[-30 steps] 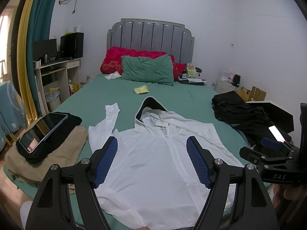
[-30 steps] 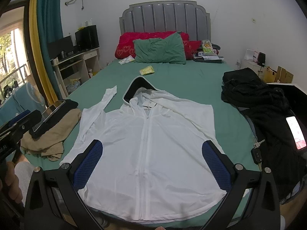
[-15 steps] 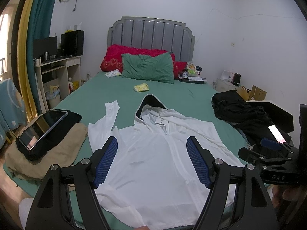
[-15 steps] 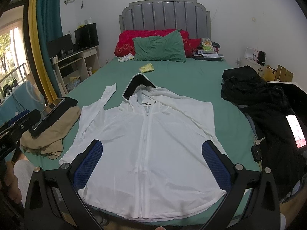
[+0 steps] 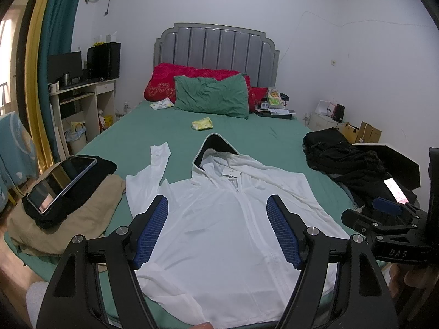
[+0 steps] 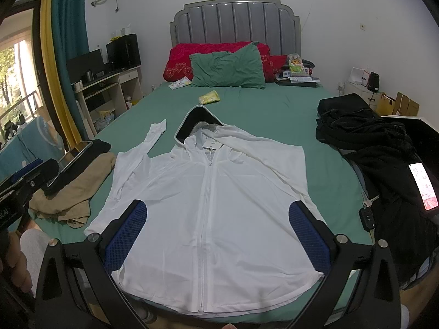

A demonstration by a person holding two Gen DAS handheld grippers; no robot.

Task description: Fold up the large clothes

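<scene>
A white zip-up hooded jacket (image 6: 211,200) lies flat and face up on the green bed (image 6: 274,115), hood toward the headboard and hem at the foot edge. Its left sleeve (image 6: 148,139) stretches up and outward; the right sleeve is folded across the chest. The same jacket (image 5: 227,224) fills the middle of the left wrist view. My left gripper (image 5: 218,211) hovers above the jacket's lower half, open and empty. My right gripper (image 6: 218,213) hangs over the hem, open wide, holding nothing. The right gripper (image 5: 389,219) also shows at the left wrist view's right edge.
A tablet on black and tan clothes (image 5: 60,192) sits at the bed's left corner. Black garments (image 6: 365,139), a lit phone (image 6: 424,186) and a car key (image 6: 367,216) lie along the right side. Pillows (image 6: 227,67) and a yellow packet (image 6: 210,97) lie further up the bed. A desk (image 6: 109,87) stands at left.
Both views have drifted slightly, the bed and jacket sitting a little lower in frame. The jacket has not moved and both grippers stay open.
</scene>
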